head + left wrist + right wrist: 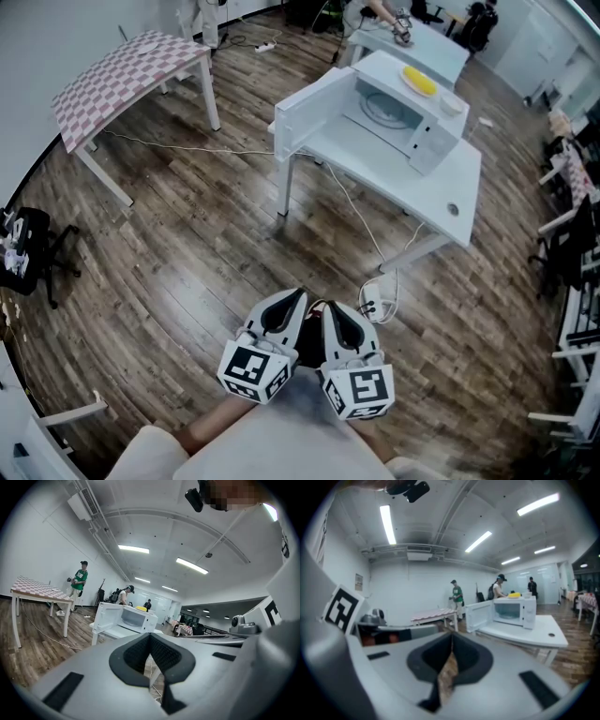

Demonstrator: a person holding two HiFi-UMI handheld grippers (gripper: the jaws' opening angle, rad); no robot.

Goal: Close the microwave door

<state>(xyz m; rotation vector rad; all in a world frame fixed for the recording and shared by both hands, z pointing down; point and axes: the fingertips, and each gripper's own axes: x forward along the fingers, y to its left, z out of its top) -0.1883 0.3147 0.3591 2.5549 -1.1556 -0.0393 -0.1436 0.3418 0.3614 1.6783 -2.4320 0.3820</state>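
Black-padded jaws on both grippers are drawn together with nothing between them. The left gripper [151, 638] shows only a hairline seam, and the right gripper [452, 641] shows a thin slit with floor behind it. Neither touches anything.

In the head view the pair hang side by side close to the person's body, over the wooden floor [178, 253], pointing toward the microwave [403, 117]. It stands well apart from them on a white surface [455, 192] across the room, with a yellow thing [420, 81] on its top. Its door [314, 112] is swung wide toward that view's left, leaving the cavity and turntable on show. A cable [361, 220] trails over the floor from beside the surface, between the grippers and the microwave.

By my reading the task has not begun: the door is fully open and no contact has been made. Everything is left to do, namely walking up, setting a gripper against the door's outer face, and pushing it round until it latches. Closed jaws should serve for that push, and the cable needs stepping over.
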